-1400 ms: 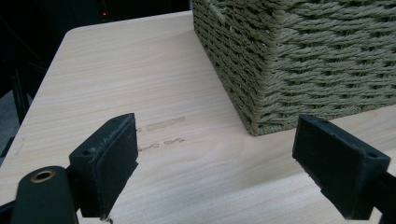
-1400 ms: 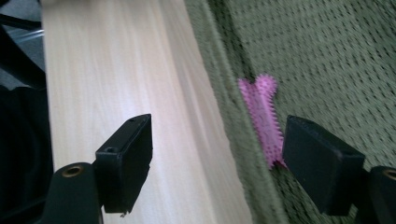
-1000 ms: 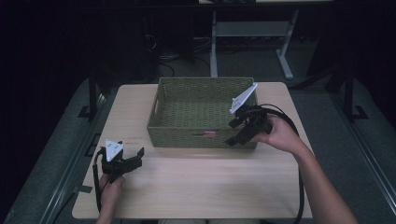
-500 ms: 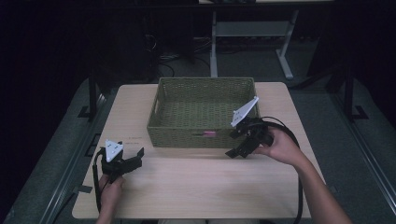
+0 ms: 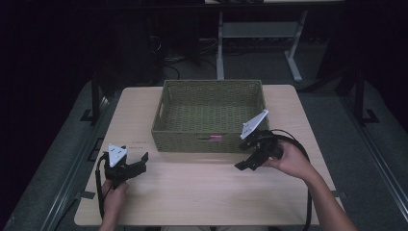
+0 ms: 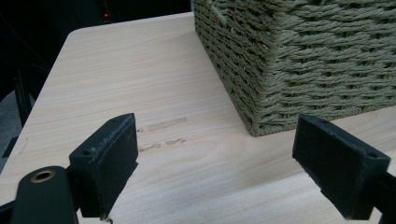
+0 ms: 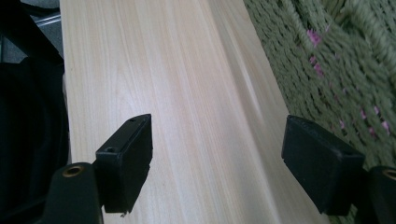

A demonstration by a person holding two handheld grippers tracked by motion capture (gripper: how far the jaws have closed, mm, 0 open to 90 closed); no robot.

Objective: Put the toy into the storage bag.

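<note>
An olive woven basket (image 5: 192,142) stands at the middle of the light wooden table (image 5: 192,192), and I see nothing inside it. My left gripper (image 5: 142,161) rests low at the table's front left. In the left gripper view its jaws (image 6: 219,140) stand wide open over bare wood, with the basket's corner (image 6: 317,56) just ahead on the right. My right gripper (image 5: 242,158) hovers over the table in front of the basket's right end, pointing down and to the left. In the right gripper view it (image 7: 219,140) is open over bare wood, beside the basket wall (image 7: 336,60).
A small pink tag (image 5: 216,138) sits on the basket's front wall. Black cables trail from both grippers across the table. Dark floor and a metal stand (image 5: 221,43) lie beyond the far edge. Bare table surface stretches between the two grippers.
My right gripper has come down from beside the basket's right rim to the table in front of it, still open. The left gripper has not moved.
</note>
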